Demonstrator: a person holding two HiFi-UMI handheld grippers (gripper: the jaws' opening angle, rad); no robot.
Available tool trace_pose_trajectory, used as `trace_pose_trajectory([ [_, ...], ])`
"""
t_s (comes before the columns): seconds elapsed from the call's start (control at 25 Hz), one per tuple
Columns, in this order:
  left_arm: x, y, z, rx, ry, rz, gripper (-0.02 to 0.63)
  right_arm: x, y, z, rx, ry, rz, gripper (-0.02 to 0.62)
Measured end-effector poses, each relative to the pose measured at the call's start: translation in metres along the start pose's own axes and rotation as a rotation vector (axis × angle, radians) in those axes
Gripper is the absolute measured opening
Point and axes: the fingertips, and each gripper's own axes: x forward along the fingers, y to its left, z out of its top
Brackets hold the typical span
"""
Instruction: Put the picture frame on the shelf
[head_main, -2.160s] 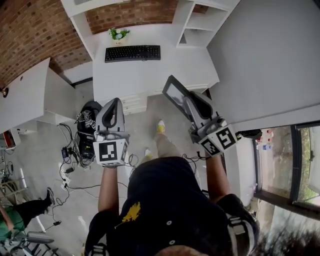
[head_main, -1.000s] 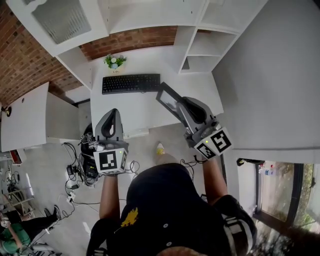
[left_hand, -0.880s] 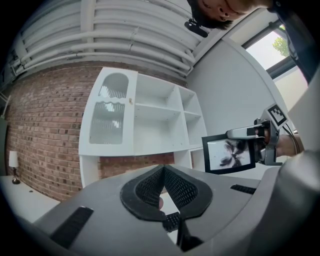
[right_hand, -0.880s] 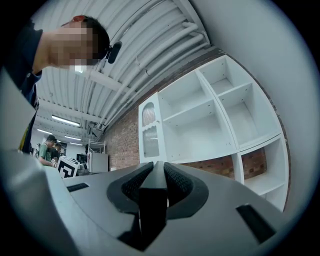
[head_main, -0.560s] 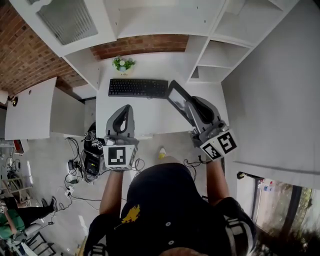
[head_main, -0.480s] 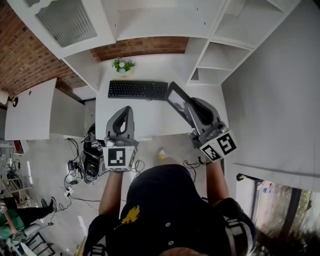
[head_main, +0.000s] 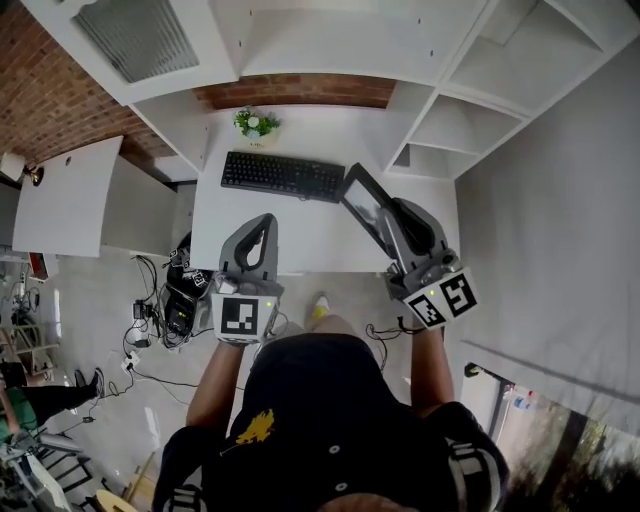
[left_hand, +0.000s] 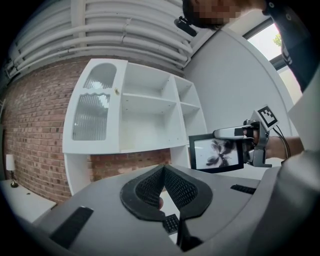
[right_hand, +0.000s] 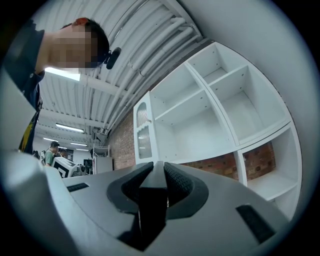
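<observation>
The picture frame (head_main: 362, 198) is black with a dark flower print. It hangs over the white desk (head_main: 300, 240), tilted, with my right gripper (head_main: 392, 218) shut on its right edge. In the right gripper view only the frame's thin black edge (right_hand: 151, 200) shows between the pads (right_hand: 177, 182). From the left gripper view the frame (left_hand: 216, 153) is in front of the white shelf unit (left_hand: 150, 120). My left gripper (head_main: 262, 224) hovers at the desk's front edge, shut and holding nothing. The open shelf compartments (head_main: 440, 130) rise at the right behind the desk.
A black keyboard (head_main: 283, 175) and a small potted plant (head_main: 258, 123) sit on the desk. A glass-fronted cabinet door (left_hand: 95, 110) hangs at the shelf unit's left. A brick wall (head_main: 60, 80) is behind, with cables and a bag (head_main: 180, 300) on the floor to the left.
The person has stepped up to the desk, so both grippers now reach over its front edge. The shelf unit fills more of the view. The right gripper still grips the frame.
</observation>
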Motion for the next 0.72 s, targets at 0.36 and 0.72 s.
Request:
trace_pose_trajectory([
  [0.36,0.003,0.025,-0.001,0.011,0.007,0.040,0.018,0.008,-0.001,-0.003,-0.001,0.006,0.014,0.069],
  [0.72,0.018,0.051,0.001,0.028,-0.014,-0.006,0.018,0.031,0.004,0.003,-0.040,0.020,-0.013,0.068],
])
